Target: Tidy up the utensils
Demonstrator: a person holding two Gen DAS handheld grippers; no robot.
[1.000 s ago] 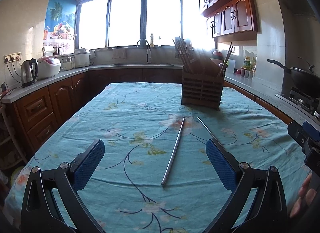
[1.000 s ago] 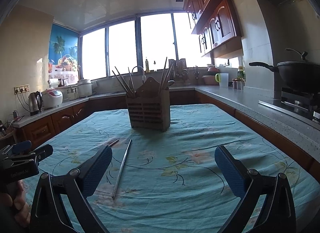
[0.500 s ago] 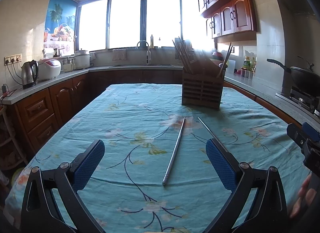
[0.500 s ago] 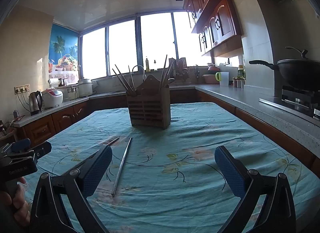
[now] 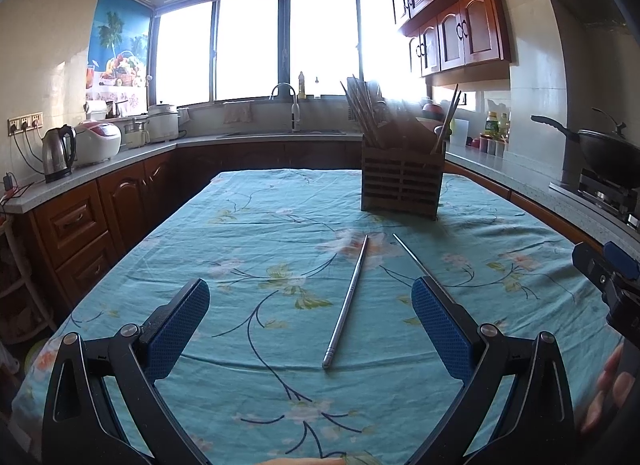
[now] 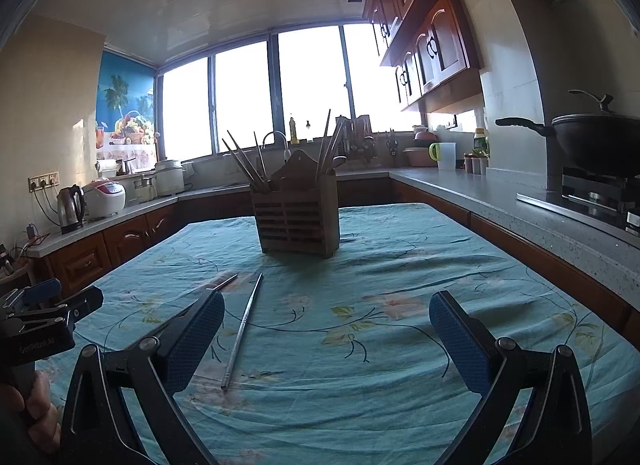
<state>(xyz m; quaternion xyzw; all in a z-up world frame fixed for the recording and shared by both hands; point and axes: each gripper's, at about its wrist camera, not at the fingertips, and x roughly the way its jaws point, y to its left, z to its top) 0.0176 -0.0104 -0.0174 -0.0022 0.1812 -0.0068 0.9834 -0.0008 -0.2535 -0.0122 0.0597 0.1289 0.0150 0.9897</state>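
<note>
Over the last second nothing shifts: we note both steel chopsticks (image 5: 347, 301) (image 5: 412, 255) flat on the worktop (image 5: 240, 233) short of the wooden holder (image 5: 402, 189), left hand-held gripper (image 5: 310, 321) and right hand-held gripper (image 6: 326, 339) spread, holding nothing.

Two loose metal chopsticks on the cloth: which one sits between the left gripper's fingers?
The left chopstick, fully visible in the gap of the left gripper. The other chopstick runs behind that gripper's right finger.
</note>
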